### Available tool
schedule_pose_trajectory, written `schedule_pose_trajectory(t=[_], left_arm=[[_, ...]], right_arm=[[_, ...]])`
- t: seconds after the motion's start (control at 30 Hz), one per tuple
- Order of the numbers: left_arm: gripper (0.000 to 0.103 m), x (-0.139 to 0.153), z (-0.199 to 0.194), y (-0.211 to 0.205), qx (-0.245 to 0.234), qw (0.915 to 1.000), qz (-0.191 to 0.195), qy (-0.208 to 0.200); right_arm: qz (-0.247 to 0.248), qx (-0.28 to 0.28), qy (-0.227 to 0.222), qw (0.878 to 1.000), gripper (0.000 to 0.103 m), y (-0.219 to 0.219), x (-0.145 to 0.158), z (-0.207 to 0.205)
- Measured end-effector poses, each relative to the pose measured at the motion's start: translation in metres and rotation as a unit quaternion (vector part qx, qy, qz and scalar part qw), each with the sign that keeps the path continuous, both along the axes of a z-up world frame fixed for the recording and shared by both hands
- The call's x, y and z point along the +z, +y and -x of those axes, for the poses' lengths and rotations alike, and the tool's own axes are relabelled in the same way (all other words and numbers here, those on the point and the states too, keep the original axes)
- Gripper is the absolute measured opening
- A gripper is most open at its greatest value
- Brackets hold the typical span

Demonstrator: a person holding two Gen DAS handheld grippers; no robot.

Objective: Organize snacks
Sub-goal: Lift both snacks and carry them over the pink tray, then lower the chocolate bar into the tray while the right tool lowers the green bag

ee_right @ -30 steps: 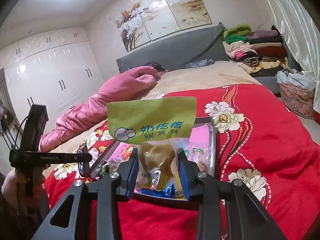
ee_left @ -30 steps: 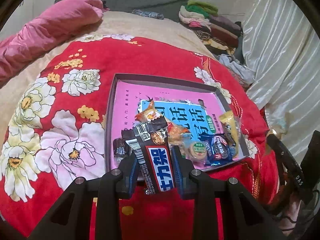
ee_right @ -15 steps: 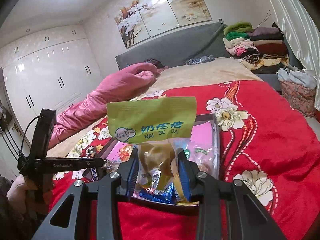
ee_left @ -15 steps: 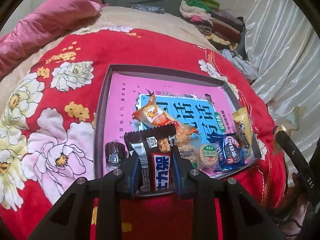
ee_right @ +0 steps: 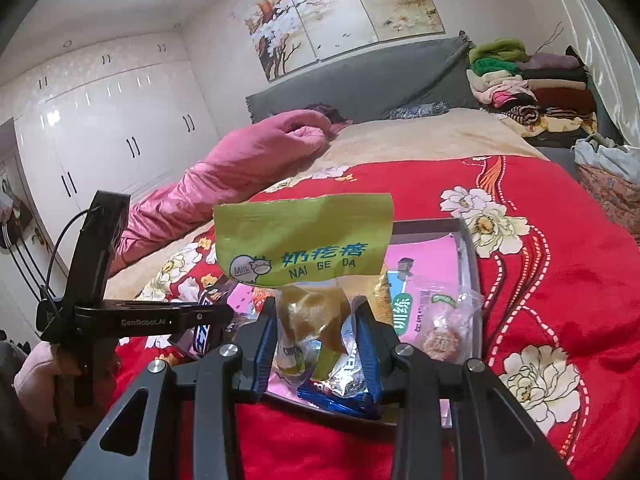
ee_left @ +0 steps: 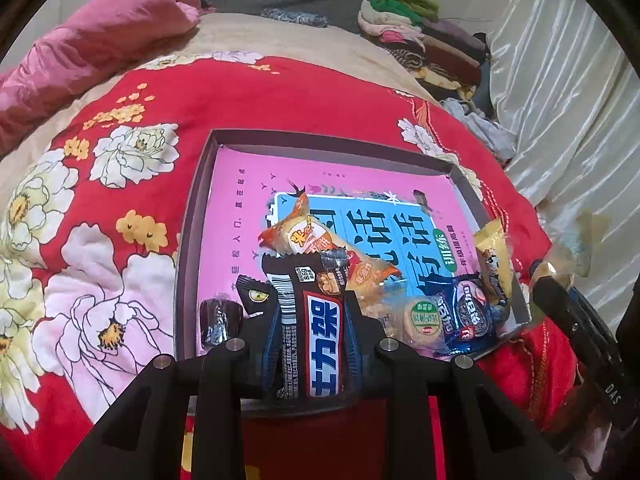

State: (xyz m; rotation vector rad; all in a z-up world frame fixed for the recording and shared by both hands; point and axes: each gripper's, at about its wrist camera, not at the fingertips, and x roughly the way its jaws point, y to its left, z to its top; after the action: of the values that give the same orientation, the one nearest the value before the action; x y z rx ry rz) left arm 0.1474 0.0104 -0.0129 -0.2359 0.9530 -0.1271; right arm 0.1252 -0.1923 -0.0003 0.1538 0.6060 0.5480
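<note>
On a red floral bedspread the tray holds loose snacks, the left gripper clamping a chocolate bar over its near edge, while only the right view shows the right gripper pinching a green-topped snack bag above the tray, wardrobes behind.

Both grippers are matte black: the left gripper and right gripper have blue-edged finger pads, silver screws on triangular-cutout arms, "GenRobot.AI" lettering, a thin black cable, and a pink sleeve below.
</note>
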Motion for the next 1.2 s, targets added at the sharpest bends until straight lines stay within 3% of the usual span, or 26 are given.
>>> schedule_pose_trajectory(t=[0.8, 1.2], left_arm=[[0.029, 0.0, 0.002, -0.012, -0.018, 0.9997, -0.013, -0.004], [0.029, -0.001, 0.003, -0.018, -0.03, 0.9995, -0.007, -0.004]], right_arm=[[0.048, 0.073, 0.013, 0.996, 0.037, 0.046, -0.019, -0.002], [0.074, 0.046, 0.031, 0.996, 0.037, 0.041, -0.028, -0.01]])
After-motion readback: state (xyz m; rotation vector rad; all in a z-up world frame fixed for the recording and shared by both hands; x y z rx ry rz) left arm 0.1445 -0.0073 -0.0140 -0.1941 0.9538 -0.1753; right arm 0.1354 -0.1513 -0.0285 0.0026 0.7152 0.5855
